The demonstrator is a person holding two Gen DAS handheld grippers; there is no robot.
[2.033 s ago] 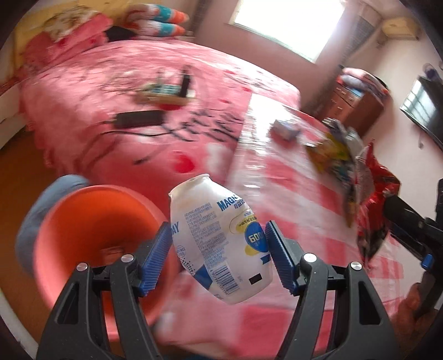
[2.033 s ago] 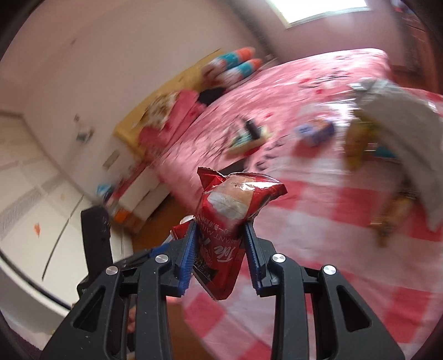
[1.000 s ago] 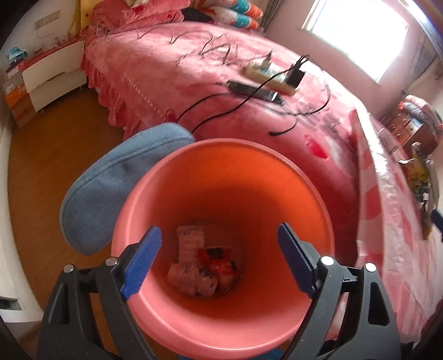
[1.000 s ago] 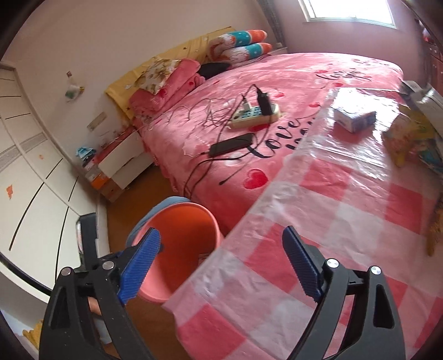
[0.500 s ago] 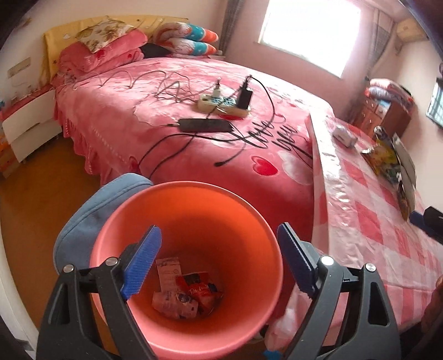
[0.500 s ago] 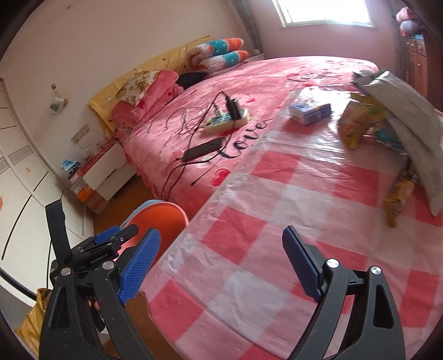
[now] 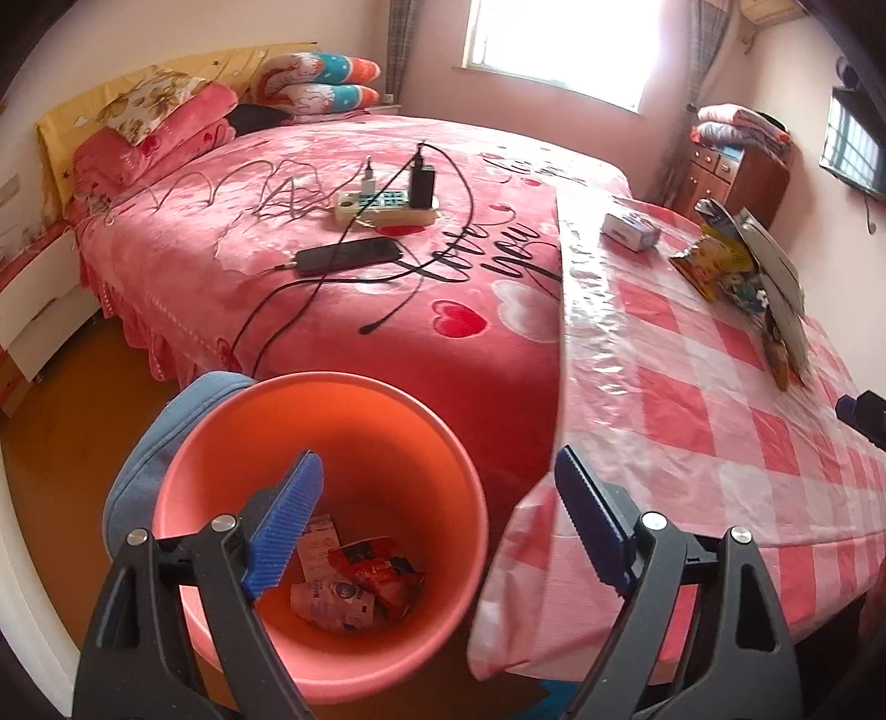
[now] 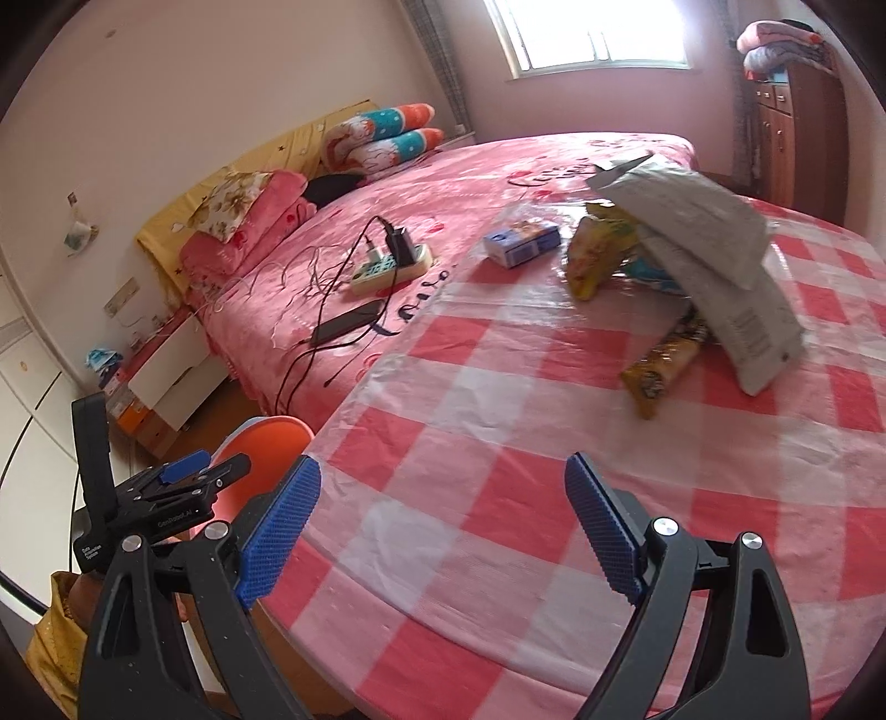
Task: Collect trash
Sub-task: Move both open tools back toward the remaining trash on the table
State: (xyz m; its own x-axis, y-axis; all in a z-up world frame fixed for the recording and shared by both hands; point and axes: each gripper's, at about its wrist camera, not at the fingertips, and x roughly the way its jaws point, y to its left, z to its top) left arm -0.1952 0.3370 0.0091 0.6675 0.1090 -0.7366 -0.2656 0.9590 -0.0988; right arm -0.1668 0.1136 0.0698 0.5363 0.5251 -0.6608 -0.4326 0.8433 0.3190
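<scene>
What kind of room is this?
It looks like a bedroom in a home. There is a big bed with a pink blanket, pillows stacked at its head, and a wooden dresser with folded blankets on top.

I see a bed point(image 7: 310, 183) under a pink blanket, where a power strip point(image 7: 387, 207) lies beside a black phone point(image 7: 349, 256) amid loose cables. Rolled pillows point(image 8: 387, 138) sit at its head, a wooden dresser point(image 8: 797, 133) by the window point(image 8: 598, 33).
</scene>
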